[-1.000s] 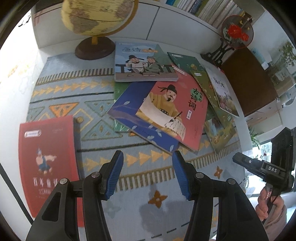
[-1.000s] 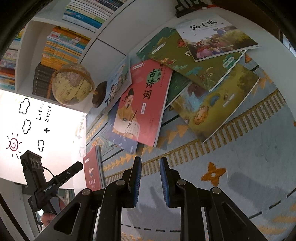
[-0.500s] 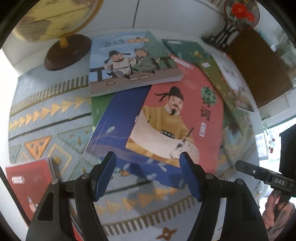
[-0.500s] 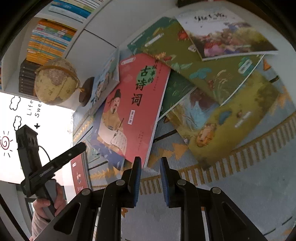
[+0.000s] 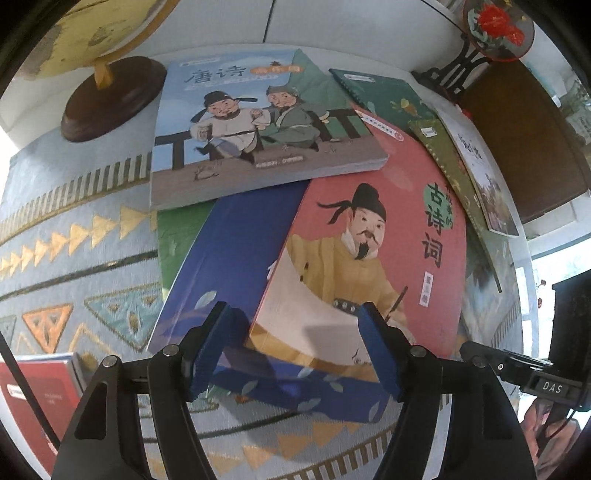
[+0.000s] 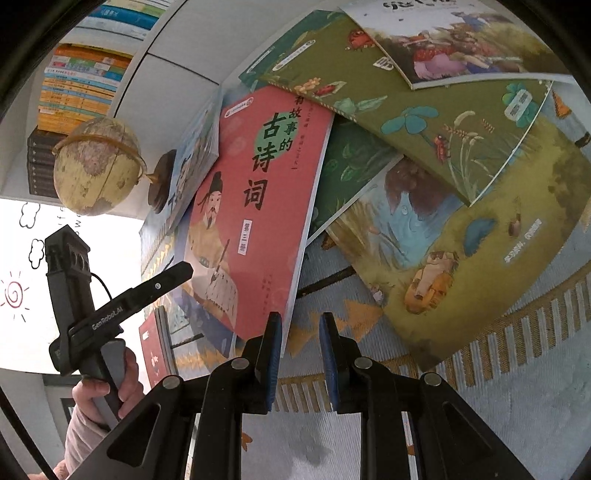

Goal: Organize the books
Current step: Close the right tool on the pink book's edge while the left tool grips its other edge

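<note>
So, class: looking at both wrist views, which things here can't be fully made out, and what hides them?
- Blue book, left view: title hidden under the pink book.
- Dark green book, right view: mostly buried under other books.
- Globe, left view: cut off by the top edge.
- Shelf spines, right view: too small to read.

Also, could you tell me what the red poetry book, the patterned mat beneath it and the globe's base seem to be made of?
Red poetry book: paper with a smooth, fairly matte printed cover; it looks thin and softbound.
Patterned mat: woven textile, judging by the ribbed weave and slightly fuzzy pattern edges.
Globe's base: probably dark varnished wood, given its brown sheen; moulded plastic cannot be ruled out.
</note>
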`<state>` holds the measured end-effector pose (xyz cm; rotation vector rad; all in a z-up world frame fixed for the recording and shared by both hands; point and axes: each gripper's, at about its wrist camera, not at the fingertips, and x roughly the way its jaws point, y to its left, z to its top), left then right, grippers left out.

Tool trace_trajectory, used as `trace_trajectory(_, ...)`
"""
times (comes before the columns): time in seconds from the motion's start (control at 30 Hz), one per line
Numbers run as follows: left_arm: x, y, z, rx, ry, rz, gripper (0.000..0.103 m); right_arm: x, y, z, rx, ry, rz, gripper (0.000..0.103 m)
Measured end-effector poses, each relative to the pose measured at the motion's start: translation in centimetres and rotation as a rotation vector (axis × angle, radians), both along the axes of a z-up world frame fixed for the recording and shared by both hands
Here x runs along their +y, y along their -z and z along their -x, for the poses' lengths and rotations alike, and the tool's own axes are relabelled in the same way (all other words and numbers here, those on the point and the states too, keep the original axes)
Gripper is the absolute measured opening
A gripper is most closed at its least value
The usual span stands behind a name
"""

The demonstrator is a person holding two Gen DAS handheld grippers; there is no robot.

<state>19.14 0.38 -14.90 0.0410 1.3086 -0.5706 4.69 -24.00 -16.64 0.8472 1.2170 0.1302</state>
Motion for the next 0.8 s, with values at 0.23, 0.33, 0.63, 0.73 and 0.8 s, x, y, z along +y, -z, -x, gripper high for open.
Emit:
trace_trajectory(0.23,-1.9,0.0,-0.4,0.011,0.065,0.031,0.07,0.1,0.6,-0.7,-0.047,0.021,-0.024,0.051)
trace_trajectory(0.33,-3.2,0.0,0.9,0.002,0.134,0.014,0.07,-0.2,0.9,-1.4,-0.056,0.072,-0.08,0.056)
trace_trajectory(0.63,-3.3,0.0,7.4,0.084,0.211,0.083,0.071,-3.3,0.3,1.6,-0.038,0.172,-0.172,0.063)
trace_trajectory(0.73,-2.8,0.4,10.2,0.127,0.223,0.113,0.071,-3.3,0.2,3.2,-0.01,0.131,-0.169,0.063)
trace_trajectory(0.8,-2.4,0.8,11.3,0.167,0.235,0.138,0.071,-3.1,0.3,4.2,0.014,0.067,-0.14,0.063)
